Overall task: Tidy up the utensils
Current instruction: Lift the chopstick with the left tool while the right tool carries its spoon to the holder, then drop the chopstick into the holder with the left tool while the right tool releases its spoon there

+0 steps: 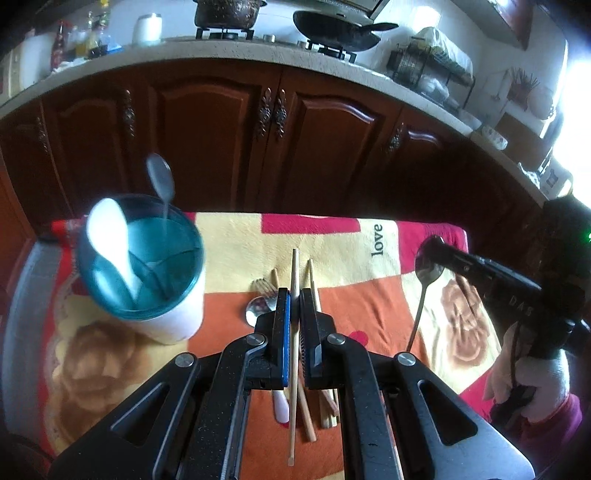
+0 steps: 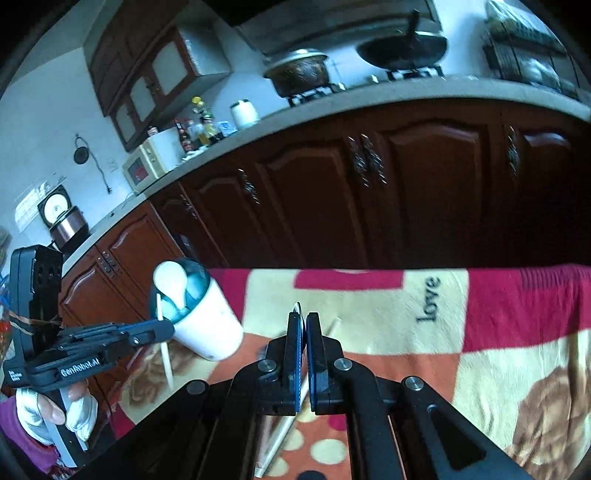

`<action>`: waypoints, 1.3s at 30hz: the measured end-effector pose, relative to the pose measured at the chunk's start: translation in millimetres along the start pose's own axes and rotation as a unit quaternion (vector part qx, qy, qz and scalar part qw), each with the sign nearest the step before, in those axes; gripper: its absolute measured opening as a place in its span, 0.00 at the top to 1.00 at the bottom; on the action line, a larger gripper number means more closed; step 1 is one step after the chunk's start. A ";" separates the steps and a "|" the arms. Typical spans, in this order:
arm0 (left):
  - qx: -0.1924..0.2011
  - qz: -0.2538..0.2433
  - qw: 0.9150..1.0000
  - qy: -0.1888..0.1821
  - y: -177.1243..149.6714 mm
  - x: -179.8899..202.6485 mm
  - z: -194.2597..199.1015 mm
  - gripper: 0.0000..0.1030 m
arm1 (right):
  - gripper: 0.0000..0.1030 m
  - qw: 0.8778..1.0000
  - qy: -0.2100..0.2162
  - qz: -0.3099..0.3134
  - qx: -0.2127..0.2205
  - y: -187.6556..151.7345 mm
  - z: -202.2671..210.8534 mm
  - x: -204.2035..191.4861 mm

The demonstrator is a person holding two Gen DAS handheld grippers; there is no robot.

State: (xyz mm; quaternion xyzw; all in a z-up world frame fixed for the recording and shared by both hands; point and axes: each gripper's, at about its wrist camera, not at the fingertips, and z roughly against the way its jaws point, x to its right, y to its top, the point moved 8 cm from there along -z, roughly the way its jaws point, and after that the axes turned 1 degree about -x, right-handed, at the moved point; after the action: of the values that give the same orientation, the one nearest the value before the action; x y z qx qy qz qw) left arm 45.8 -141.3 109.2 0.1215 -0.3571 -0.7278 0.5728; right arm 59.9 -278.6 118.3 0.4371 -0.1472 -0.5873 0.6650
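Wooden chopstick — pinched upright within left claw.

Ahead of your tool runs a row of dark reddish-brown cabinet doors with ornate metal handles, topped by a pale speckled worktop. On it, straight ahead and above, sits a gas hob carrying a dark pot and a black wok. To your right a wire dish rack stands near a glaring bright window. To your left you have white walls, upper cabinets with frosted panes, a cream microwave and bottles.
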 end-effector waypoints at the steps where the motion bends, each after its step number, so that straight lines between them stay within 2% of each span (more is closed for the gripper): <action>1: 0.002 0.001 1.000 0.001 0.5 -1.9 3.1 0.96 | 0.98 1.000 0.003 0.005 0.002 4.5 -0.1 -9.0; 10: 0.027 0.021 0.999 0.013 15.9 -37.0 36.6 0.96 | 0.98 0.999 0.023 0.024 0.016 29.7 -9.1 -57.5; 13: 0.044 0.030 0.998 0.018 29.9 -54.6 51.9 0.96 | 0.98 0.999 0.028 0.030 0.023 41.5 -12.8 -74.2; 20: 0.094 0.057 0.992 0.056 72.7 -105.5 79.9 0.96 | 0.98 0.998 0.027 0.037 0.054 75.1 -25.7 -107.0; 26: 0.133 0.083 0.985 0.066 107.9 -132.4 86.5 0.96 | 0.98 0.995 -0.012 0.051 0.081 100.3 -43.2 -119.0; 30: 0.161 0.079 0.980 0.084 125.5 -141.4 83.6 0.97 | 0.98 0.991 -0.051 0.063 0.106 115.4 -55.8 -122.1; 39: 0.185 0.059 0.974 0.116 121.1 -151.6 49.7 0.97 | 0.98 0.981 -0.099 0.098 0.134 115.6 -99.6 -128.9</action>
State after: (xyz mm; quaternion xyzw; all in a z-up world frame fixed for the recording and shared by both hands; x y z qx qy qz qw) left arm 154.9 6.4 189.4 0.2874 -0.4229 -0.5949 0.6202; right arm 171.7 -128.9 189.2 0.4458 -0.3314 -0.5347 0.6368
